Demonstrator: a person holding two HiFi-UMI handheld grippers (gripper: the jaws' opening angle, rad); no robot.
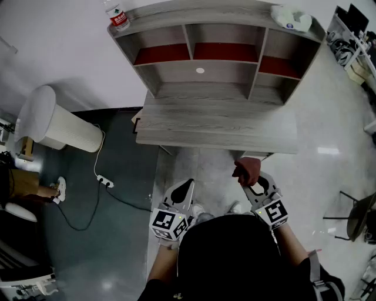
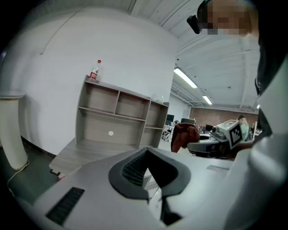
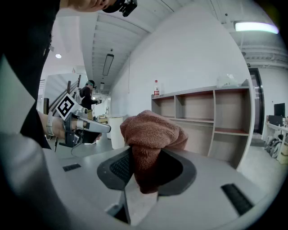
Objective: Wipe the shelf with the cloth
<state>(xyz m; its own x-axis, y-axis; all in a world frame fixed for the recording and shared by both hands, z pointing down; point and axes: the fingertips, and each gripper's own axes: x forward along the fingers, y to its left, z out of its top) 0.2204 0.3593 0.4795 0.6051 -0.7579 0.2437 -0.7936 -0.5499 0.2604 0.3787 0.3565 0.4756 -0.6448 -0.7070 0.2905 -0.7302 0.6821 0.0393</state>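
The grey wooden shelf unit point(image 1: 202, 91) with open compartments stands against the wall on its desk top point(image 1: 217, 126), ahead of both grippers. It also shows in the left gripper view as the shelf point(image 2: 118, 117) and in the right gripper view as the shelf point(image 3: 203, 112). My right gripper point(image 1: 249, 179) is shut on a bunched reddish-brown cloth point(image 1: 249, 169), held in the air short of the desk's front edge. The cloth point(image 3: 150, 134) fills the right jaws. My left gripper point(image 1: 186, 184) hangs lower left, shut, with nothing in it.
A water bottle point(image 1: 118, 15) stands on the shelf's top left corner, a white bundle point(image 1: 291, 17) on its top right. A white cylinder point(image 1: 61, 124) stands on the floor at left, with a cable and power strip point(image 1: 106, 181) beside it. Chairs point(image 1: 355, 214) are at right.
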